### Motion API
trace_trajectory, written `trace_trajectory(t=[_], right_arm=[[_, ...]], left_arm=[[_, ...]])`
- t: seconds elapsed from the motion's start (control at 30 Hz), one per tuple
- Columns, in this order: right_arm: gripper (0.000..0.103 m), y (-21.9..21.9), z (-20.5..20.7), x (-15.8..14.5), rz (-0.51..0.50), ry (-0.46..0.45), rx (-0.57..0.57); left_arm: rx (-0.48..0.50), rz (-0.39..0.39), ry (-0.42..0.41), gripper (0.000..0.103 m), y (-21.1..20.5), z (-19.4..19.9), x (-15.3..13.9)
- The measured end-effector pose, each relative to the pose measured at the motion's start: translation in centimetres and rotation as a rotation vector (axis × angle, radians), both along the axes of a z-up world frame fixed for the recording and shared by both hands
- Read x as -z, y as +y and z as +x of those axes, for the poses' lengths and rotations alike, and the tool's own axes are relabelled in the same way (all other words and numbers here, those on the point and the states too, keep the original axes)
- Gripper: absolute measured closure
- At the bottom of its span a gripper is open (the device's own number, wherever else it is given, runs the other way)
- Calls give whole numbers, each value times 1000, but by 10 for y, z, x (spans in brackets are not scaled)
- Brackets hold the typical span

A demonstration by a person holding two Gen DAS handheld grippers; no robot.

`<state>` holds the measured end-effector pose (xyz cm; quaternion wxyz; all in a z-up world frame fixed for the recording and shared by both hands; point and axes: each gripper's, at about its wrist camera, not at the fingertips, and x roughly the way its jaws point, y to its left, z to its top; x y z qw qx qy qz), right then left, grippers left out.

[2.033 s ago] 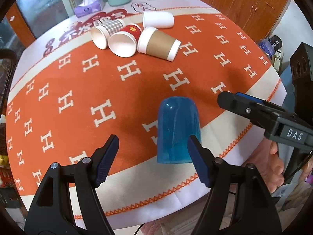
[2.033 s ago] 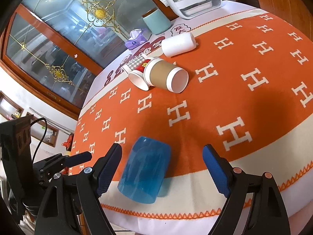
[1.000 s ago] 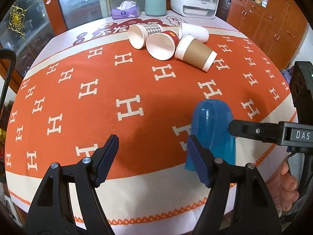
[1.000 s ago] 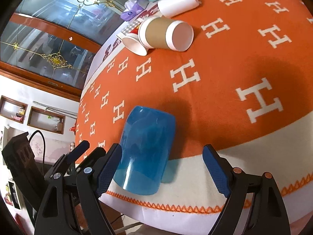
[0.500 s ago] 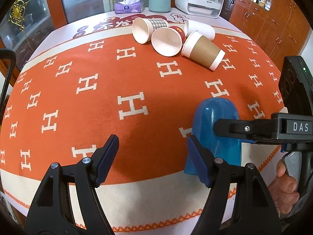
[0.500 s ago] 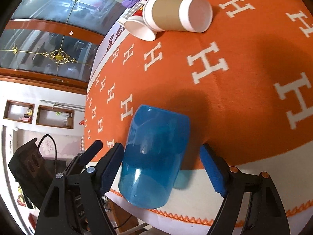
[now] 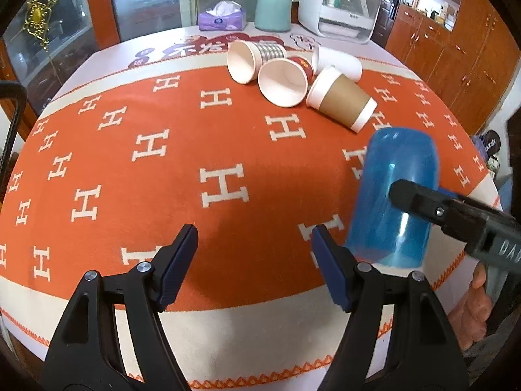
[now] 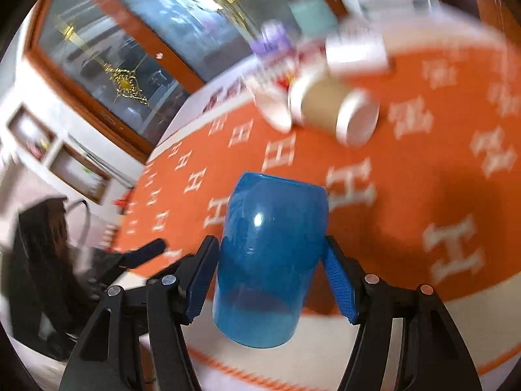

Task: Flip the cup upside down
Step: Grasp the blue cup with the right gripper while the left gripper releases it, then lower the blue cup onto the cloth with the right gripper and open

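A translucent blue plastic cup stands mouth down between my right gripper's blue pads, which press on its two sides; it looks lifted off the orange cloth. In the left wrist view the blue cup is at the right with the right gripper's black finger across it. My left gripper is open and empty, low over the cloth to the left of the cup.
Several paper cups lie on their sides at the far middle of the table, the brown one nearest the blue cup. A tissue box, a teal jar and a white appliance stand at the back edge.
My right gripper has closed on the blue cup and raised it, moving fast; its view is blurred. My left gripper has drawn left, away from the cup, still open.
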<state>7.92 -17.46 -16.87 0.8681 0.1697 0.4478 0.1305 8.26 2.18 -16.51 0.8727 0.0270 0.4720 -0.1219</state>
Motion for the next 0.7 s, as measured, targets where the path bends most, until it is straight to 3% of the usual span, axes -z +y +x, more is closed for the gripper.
trace_trajectory(t=[0.13, 0.23, 0.43, 0.7], right_arm=[[39, 12, -10, -8, -208, -162, -28], [39, 25, -21, -4, -310, -253, -71], [38, 46, -65, 5, -424, -362, -133], [38, 48, -86, 17, -456, -386, -118]], left_arm=[[-28, -11, -29, 33, -2, -1, -3], [-49, -21, -58, 33, -4, -3, -5], [-58, -6, -104, 33, -11, -9, -4], [-90, -14, -152, 33, -6, -19, -3]])
